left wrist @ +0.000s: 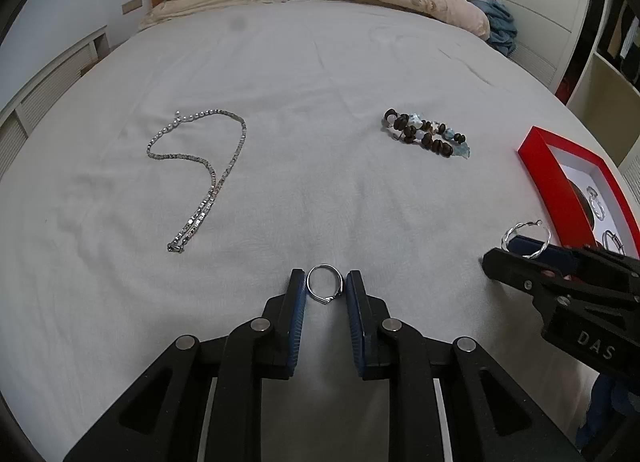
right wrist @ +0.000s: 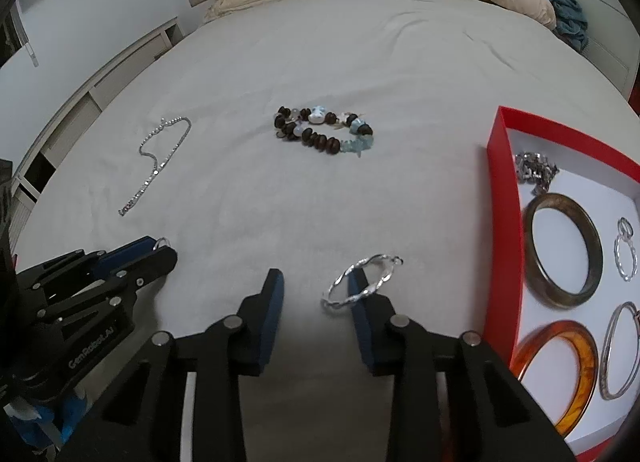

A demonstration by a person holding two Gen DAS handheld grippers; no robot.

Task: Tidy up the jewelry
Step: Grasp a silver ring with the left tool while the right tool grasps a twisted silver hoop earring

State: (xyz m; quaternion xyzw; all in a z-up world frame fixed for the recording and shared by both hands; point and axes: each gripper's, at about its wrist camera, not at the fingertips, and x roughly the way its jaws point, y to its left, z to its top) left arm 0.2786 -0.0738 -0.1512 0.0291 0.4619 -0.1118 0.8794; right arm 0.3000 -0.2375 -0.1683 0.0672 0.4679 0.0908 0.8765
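Left wrist view: my left gripper has its blue pads either side of a small silver ring on the grey bedspread. The pads look to be just touching the band or barely off it; I cannot tell whether it is gripped.
Right wrist view: my right gripper stands wide open. A twisted silver hoop hangs looped over its right finger alone, not pinched.
Box: the red jewelry box lies just right of my right gripper, already holding bangles and rings.
Key relation: the hoop is near the box wall, so I judge a short move rightward drops it in.
Still out: a silver chain necklace far left, a beaded bracelet far centre.
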